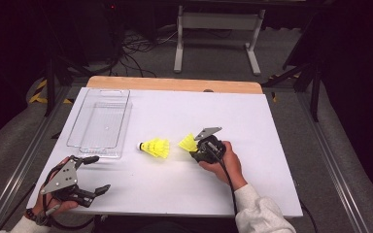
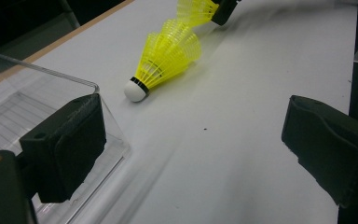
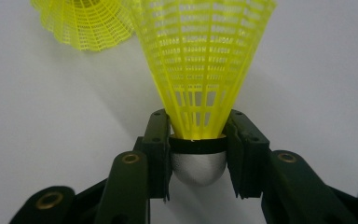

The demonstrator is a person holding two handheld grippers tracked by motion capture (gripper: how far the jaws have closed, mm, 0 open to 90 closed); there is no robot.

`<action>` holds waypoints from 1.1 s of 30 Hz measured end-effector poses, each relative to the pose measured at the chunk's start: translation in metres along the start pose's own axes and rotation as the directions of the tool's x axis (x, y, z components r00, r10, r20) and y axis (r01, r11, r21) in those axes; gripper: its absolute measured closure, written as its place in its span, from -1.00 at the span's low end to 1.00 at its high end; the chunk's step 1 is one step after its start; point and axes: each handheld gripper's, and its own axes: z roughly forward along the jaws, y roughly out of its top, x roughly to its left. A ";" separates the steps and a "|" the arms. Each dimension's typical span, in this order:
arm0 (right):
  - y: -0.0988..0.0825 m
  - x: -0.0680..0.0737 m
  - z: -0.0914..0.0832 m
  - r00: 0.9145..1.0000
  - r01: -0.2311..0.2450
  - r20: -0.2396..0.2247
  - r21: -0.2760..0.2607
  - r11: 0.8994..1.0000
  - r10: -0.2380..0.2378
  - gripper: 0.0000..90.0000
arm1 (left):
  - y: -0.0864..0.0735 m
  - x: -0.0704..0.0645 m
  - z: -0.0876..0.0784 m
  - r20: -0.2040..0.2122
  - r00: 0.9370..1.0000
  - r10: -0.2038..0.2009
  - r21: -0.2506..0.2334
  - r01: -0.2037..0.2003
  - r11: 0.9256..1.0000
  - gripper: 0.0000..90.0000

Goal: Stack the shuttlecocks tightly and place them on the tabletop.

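1. The right gripper (image 3: 198,154) has its two black jaws pressed on the white cork end of a yellow shuttlecock (image 3: 200,60) — it is held tight, with the net skirt pointing away from the hand.
2. The left gripper (image 1: 94,174) has its jaws wide apart with nothing in them. It waits at the near left corner of the white table (image 1: 252,126).
3. A second shuttlecock (image 1: 155,147) lies on its side in the middle of the table, just left of the held one.
4. A clear tray (image 1: 99,124) sits at the far left, with nothing inside.
5. I think the job has just begun — one shuttlecock is picked up, no shuttlecock is in the tray yet, and one is left to grab.
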 end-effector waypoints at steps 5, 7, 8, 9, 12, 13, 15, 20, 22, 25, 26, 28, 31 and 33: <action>-0.005 0.002 0.000 1.000 -0.011 0.000 0.016 1.000 0.011 0.41 | 0.000 0.000 0.001 0.002 1.000 -0.001 0.004 0.001 1.000 -0.83; -0.006 0.001 0.003 1.000 -0.014 -0.001 0.028 1.000 0.014 0.39 | 0.000 0.000 0.001 0.002 1.000 -0.001 0.003 0.001 1.000 -0.83; -0.007 0.001 0.004 1.000 -0.015 0.000 0.032 0.999 0.015 0.38 | 0.000 0.000 0.001 0.002 1.000 0.000 0.003 0.000 1.000 -0.83; -0.007 0.001 0.004 1.000 -0.013 -0.003 0.033 0.999 0.013 0.36 | 0.000 0.000 0.001 0.002 1.000 -0.001 0.003 0.001 1.000 -0.83; -0.008 0.001 0.007 1.000 -0.015 -0.002 0.043 0.999 0.015 0.29 | 0.000 0.000 0.001 0.003 1.000 -0.002 0.003 0.002 1.000 -0.83; -0.008 0.000 0.007 1.000 -0.013 -0.003 0.044 0.999 0.014 0.27 | 0.000 0.000 0.002 0.002 1.000 -0.001 0.004 0.001 1.000 -0.83; -0.008 0.000 0.007 1.000 -0.014 0.002 0.043 0.999 0.014 0.21 | 0.000 0.000 0.001 0.003 1.000 0.000 0.004 0.000 1.000 -0.83; -0.007 -0.001 0.007 1.000 -0.010 0.009 0.032 0.999 0.009 -0.02 | 0.000 0.000 0.001 0.003 1.000 -0.001 0.003 0.001 1.000 -0.83; -0.005 0.000 0.006 1.000 0.004 0.009 0.023 1.000 -0.004 -0.12 | 0.000 0.000 0.001 0.003 1.000 -0.001 0.003 0.001 1.000 -0.83; 0.001 0.000 0.003 1.000 0.028 0.013 -0.003 1.000 -0.028 -0.31 | 0.000 0.000 0.002 0.004 1.000 -0.001 0.004 0.001 1.000 -0.83; 0.004 0.000 0.001 0.999 0.045 0.003 -0.016 0.999 -0.045 -0.32 | 0.000 0.000 0.002 0.005 1.000 0.000 0.007 0.000 1.000 -0.83; 0.012 -0.001 -0.004 0.996 0.083 0.018 -0.041 0.996 -0.082 -0.36 | 0.000 0.000 0.002 0.007 1.000 -0.002 0.006 0.002 1.000 -0.83; 0.027 -0.005 -0.012 0.994 0.111 0.002 -0.089 0.990 -0.111 -0.38 | 0.000 0.000 0.003 0.007 1.000 -0.002 0.010 0.002 1.000 -0.83; 0.040 -0.006 -0.014 0.989 0.144 -0.029 -0.083 0.986 -0.147 -0.41 | 0.000 0.000 0.003 0.008 1.000 -0.003 0.009 0.003 1.000 -0.83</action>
